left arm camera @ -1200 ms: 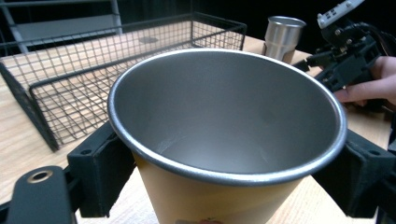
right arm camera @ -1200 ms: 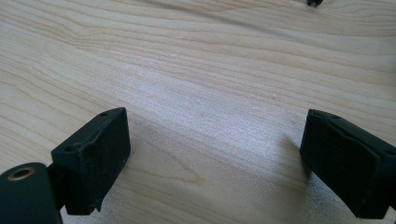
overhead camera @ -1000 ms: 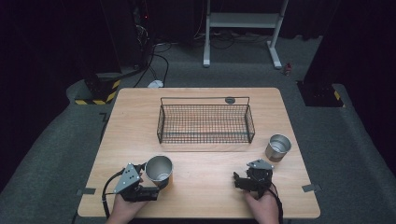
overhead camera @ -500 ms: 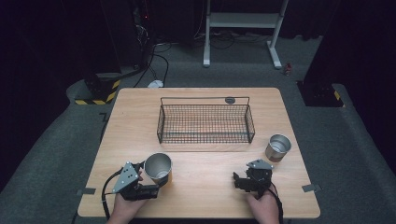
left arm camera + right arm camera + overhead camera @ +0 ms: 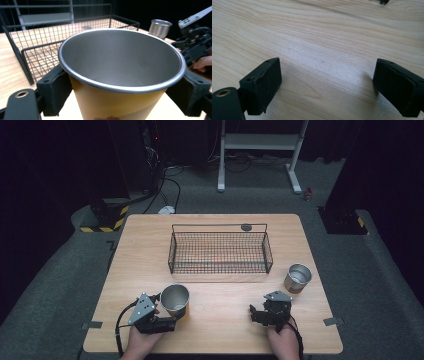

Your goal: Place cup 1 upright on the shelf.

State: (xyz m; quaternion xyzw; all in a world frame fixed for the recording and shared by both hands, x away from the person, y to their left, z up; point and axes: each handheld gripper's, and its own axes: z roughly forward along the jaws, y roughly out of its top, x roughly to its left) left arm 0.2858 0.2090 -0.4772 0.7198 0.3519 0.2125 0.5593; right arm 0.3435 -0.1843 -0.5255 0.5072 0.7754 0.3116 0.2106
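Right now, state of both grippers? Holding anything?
Left gripper: shut on the metal cup, one pad against each side below the rim.
Right gripper: open, nothing between the jaws, over bare table.

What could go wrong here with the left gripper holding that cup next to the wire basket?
1. The left gripper clamps the steel cup just under its flared rim, on a tapering wall, so the cup might slip down or tip when lifted.
2. The wire basket stands right behind the cup; a low lift could catch the cup on its front rim.
3. The right gripper rests open on the table, offering no support if the cup falls.
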